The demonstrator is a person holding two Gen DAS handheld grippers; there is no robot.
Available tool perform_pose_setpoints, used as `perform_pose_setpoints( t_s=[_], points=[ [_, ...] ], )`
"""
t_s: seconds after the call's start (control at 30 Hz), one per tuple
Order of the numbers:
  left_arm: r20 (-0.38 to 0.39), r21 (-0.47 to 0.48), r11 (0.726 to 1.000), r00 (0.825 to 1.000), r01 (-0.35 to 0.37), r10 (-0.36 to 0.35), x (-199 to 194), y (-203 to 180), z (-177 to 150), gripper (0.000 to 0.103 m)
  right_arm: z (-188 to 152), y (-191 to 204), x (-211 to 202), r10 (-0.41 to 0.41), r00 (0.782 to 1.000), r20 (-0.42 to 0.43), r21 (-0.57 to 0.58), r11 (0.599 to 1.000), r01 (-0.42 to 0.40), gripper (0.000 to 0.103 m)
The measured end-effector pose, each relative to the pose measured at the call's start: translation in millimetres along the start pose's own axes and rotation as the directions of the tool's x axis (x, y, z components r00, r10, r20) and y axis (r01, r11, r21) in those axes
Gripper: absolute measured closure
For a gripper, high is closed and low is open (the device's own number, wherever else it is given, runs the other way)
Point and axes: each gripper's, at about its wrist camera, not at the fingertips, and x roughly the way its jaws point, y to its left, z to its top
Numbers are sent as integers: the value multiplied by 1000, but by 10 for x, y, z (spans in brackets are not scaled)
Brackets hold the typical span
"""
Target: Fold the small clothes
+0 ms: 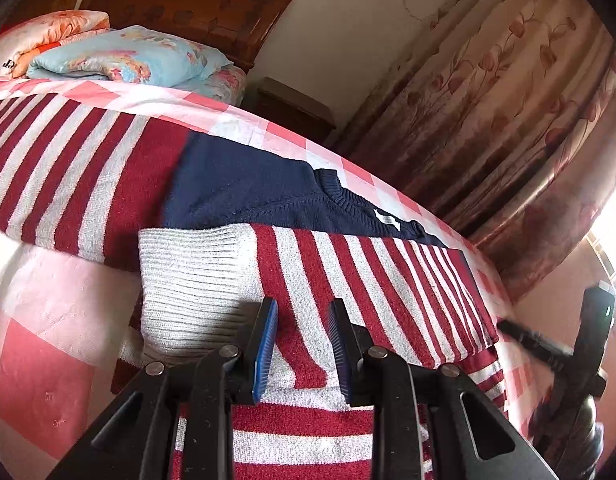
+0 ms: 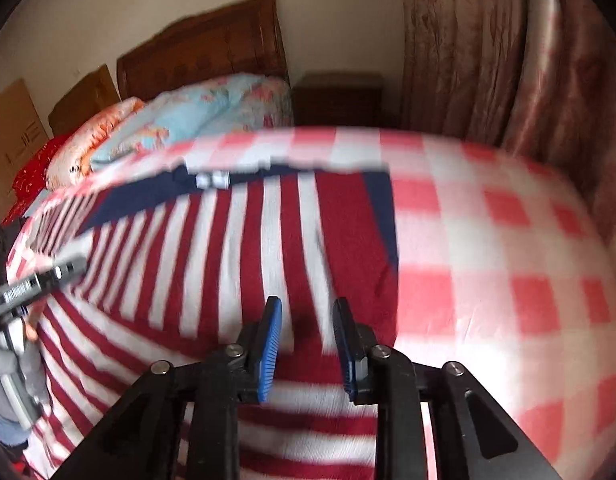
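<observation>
A red-and-white striped knit sweater (image 1: 387,280) with a navy yoke (image 1: 248,184) lies on the bed. One sleeve with a white ribbed cuff (image 1: 192,280) is folded across its body. My left gripper (image 1: 302,320) is open, just above the folded sleeve. My right gripper (image 2: 308,320) is open above the sweater's striped body (image 2: 236,248), near its right edge; this view is motion-blurred. The right gripper also shows in the left wrist view (image 1: 555,344), at the right. The left gripper shows in the right wrist view (image 2: 32,284), at the left.
The bed has a pink-and-white checked sheet (image 2: 487,260). Folded floral quilts and a pillow (image 1: 120,54) lie by the wooden headboard (image 1: 188,0). A dark nightstand (image 2: 339,100) and floral curtains (image 1: 507,100) stand beyond the bed's far side.
</observation>
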Motion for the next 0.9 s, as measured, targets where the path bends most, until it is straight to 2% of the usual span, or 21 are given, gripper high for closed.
perform_pose_setpoints(
  t_s=[0.03,0.07,0.1,0.17,0.27,0.3,0.33,0.4,0.47,0.5,0.57,0.63,0.7,0.77,0.8,0.9],
  points=[
    [0,2,1000,1000,-2,2,2,-5,0,77,94,-12,15,-12,1000,18,-7,1000,12,41],
    [0,2,1000,1000,-2,2,0,-5,0,77,196,-29,56,-24,999,31,-12,1000,25,26],
    [0,0,1000,1000,2,-2,-2,1,1,77,313,-51,134,-30,999,37,-14,999,31,22],
    [0,-5,1000,1000,7,-7,-3,13,2,77,544,-98,378,-28,999,22,-7,1000,28,22],
    [0,-8,1000,1000,11,-11,-5,18,0,77,730,-144,748,-45,998,-52,-1,999,45,22],
    [0,-9,1000,1000,12,-12,-5,19,1,77,752,-180,895,-57,994,-92,0,998,58,11],
    [1,-10,1000,1000,14,-14,-5,20,4,77,764,-202,939,-57,996,-68,-7,998,56,0],
    [1,-12,1000,1000,17,-17,-5,24,1,76,783,-221,956,-62,995,-75,-10,998,62,0],
    [1,-14,1000,1000,19,-19,-4,28,2,76,774,-162,830,-130,989,-72,12,991,131,0],
    [1,-15,1000,1000,19,-19,-2,28,4,76,737,-78,709,-117,993,-33,10,993,117,0],
    [1,-15,1000,1000,20,-20,-1,31,7,76,622,164,548,-32,999,12,-31,999,33,0],
    [1,-15,1000,1000,20,-20,0,31,8,76,448,492,522,20,1000,-18,-120,993,-22,0],
    [1,-15,1000,1000,21,-21,-1,32,9,76,259,739,573,33,998,-61,-185,982,-44,0],
    [1,-16,1000,1000,23,-23,0,31,11,76,101,861,628,-15,998,-60,-235,972,0,0],
    [1,-18,1000,1000,24,-24,1,30,12,76,65,850,600,-29,999,-40,-219,976,20,0],
    [2,-17,1000,1000,21,-21,6,22,14,76,61,798,487,-72,996,-61,-91,994,66,0]
  ],
)
